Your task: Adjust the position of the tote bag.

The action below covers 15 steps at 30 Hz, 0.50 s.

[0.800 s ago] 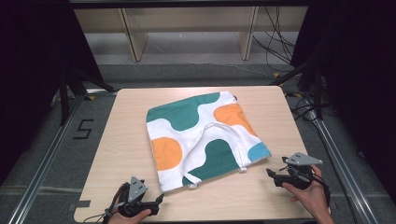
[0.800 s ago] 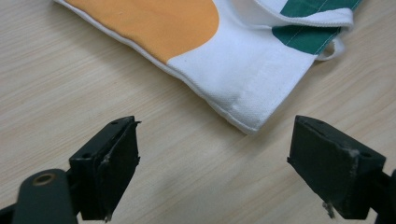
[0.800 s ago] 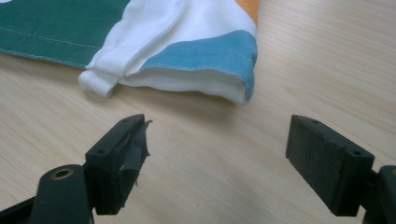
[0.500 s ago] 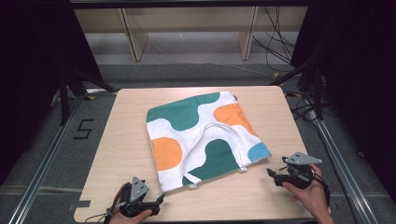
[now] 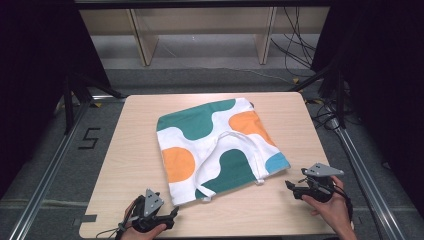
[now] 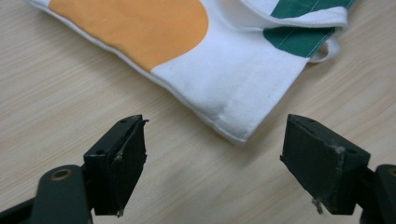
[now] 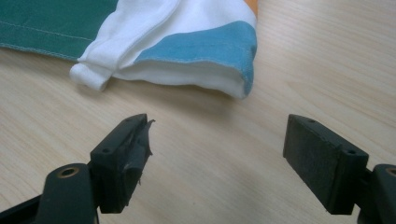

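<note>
On the table [image 5: 130, 150], patterned tote bag [image 5: 210, 140] lying apparently folded, both grippers' jaws wide open, empty

One mark can be read: a large black figure "5" [image 5: 89, 138] on the grey floor left of the table [image 5: 135, 165], seen in the high view beside the metal rail [image 5: 47, 172]; the patterned cloth bag [image 5: 215, 145] carries colour patches but no lettering; nothing legible stands on the table either.

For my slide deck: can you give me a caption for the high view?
A patterned cloth bag lies flat on a wooden table, with open left gripper and right gripper near its front corners.
</note>
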Tool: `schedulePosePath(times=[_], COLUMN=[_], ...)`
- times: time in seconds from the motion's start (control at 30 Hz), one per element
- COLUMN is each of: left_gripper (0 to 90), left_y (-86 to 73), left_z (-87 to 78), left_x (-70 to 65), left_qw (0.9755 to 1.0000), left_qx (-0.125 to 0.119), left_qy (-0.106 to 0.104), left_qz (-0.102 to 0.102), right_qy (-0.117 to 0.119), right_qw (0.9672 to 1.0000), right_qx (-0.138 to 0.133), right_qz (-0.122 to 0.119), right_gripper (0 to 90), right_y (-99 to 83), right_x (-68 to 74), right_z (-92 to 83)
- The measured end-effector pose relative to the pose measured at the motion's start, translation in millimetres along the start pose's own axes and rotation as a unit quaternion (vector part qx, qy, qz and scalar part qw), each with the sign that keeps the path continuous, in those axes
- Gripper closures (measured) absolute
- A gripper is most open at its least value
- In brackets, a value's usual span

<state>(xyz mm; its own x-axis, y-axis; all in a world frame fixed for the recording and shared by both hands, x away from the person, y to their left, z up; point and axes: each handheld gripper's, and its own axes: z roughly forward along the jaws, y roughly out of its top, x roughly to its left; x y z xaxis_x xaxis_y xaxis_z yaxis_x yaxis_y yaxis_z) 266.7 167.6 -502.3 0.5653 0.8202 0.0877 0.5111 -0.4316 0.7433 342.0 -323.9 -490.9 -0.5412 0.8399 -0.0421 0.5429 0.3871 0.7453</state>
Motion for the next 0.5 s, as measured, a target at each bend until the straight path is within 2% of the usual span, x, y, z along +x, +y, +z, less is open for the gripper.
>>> schedulePosePath(times=[0.03, 0.07, 0.1, 0.13, 0.17, 0.2, 0.27, 0.33, 0.37, 0.4, 0.5], left_gripper=[22.8, 22.7, 22.8, 23.2, 24.3, 25.0, 25.1, 25.5, 25.3, 24.9, 22.9], left_y=[0.0, 0.4, 1.1, 1.2, 2.1, 2.4, 2.7, 4.4, 5.0, 6.0, 8.4], left_z=[1.0, 2.1, 1.6, 3.8, 2.6, 3.5, 5.4, 7.8, 10.4, 12.0, 18.0], left_x=[-1.1, -2.2, -2.3, -4.2, -3.4, -4.5, -7.0, -8.8, -11.0, -11.6, -14.1], left_qw=[1.0, 1.0, 0.9999, 1.0, 0.9998, 0.9998, 0.9998, 0.9996, 0.9997, 0.9994, 0.9987], left_qx=[-0.001, -0.002, 0.003, -0.004, 0.004, 0.0, -0.008, -0.005, -0.002, 0.004, 0.016], left_qy=[0.0, 0.0, 0.005, 0.004, 0.006, 0.007, 0.011, 0.013, 0.014, 0.018, 0.03], left_qz=[-0.002, -0.002, 0.011, 0.0, 0.017, 0.018, 0.013, 0.024, 0.02, 0.029, 0.038], right_qy=[0.002, 0.002, 0.001, -0.001, 0.0, 0.007, 0.009, 0.009, 0.012, 0.009, 0.01], right_qw=[0.9999, 0.9999, 0.9999, 1.0, 1.0, 0.9999, 0.9999, 0.9999, 0.9999, 0.9999, 0.9999], right_qx=[0.0, -0.002, -0.002, -0.001, 0.004, 0.002, -0.001, 0.004, 0.007, -0.001, 0.0], right_qz=[-0.012, -0.011, -0.01, 0.005, -0.003, -0.011, -0.012, -0.007, -0.005, -0.014, -0.011], right_gripper=[23.9, 23.9, 23.9, 23.9, 23.9, 23.9, 24.0, 24.2, 24.2, 24.2, 24.2], right_y=[-0.4, -0.5, -0.1, 0.4, 0.3, 0.5, 0.6, 1.3, 1.5, 0.8, 1.4], right_x=[-0.9, -0.6, -0.4, 2.1, 1.3, 0.2, 0.2, 0.9, 1.4, 0.8, 1.5], right_z=[1.2, 1.6, 1.8, 1.6, 2.2, 3.6, 3.9, 3.2, 3.3, 4.6, 4.3])
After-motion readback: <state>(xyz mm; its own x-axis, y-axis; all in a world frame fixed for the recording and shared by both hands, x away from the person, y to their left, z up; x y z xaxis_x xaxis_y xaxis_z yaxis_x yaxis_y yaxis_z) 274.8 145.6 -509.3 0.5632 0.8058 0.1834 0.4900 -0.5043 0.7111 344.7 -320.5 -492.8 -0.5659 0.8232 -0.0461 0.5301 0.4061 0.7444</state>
